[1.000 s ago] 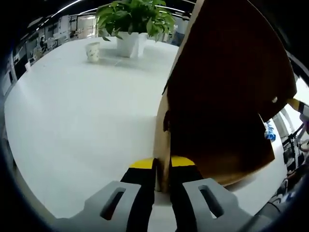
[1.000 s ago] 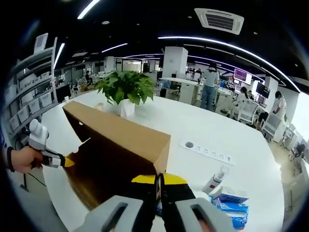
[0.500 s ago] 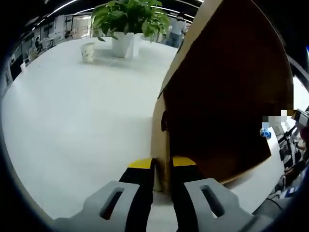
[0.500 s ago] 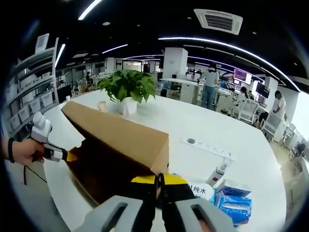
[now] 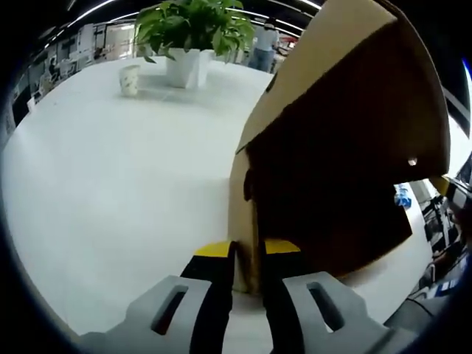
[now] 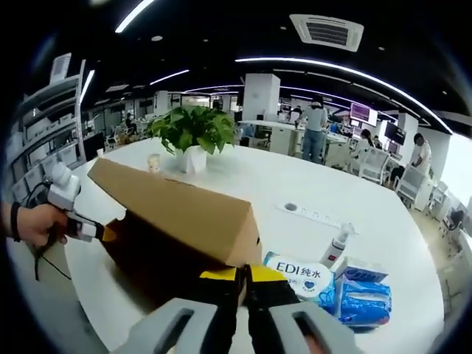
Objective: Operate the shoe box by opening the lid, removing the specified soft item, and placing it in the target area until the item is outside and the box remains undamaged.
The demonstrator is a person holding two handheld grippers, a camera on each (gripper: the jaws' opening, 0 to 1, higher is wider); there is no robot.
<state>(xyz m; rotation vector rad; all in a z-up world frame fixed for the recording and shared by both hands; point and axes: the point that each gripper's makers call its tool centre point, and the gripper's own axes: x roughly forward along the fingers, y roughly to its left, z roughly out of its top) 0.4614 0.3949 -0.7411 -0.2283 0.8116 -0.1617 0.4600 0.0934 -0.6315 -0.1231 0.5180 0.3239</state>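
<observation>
My two tongs, left (image 5: 247, 254) and right (image 6: 243, 276), each pinch an end of the lid (image 6: 177, 210), lifted high off the surface (image 5: 110, 177) (soft item not out yet).

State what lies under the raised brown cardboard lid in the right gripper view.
Under the brown cardboard lid, blue-and-white soft packs show at its right edge; the dark underside hides everything further in.

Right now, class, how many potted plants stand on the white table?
1. A single potted plant stands at the table's far side in the right gripper view, past the raised cardboard lid; the left gripper view shows the same one. That lid could hide others.
</observation>
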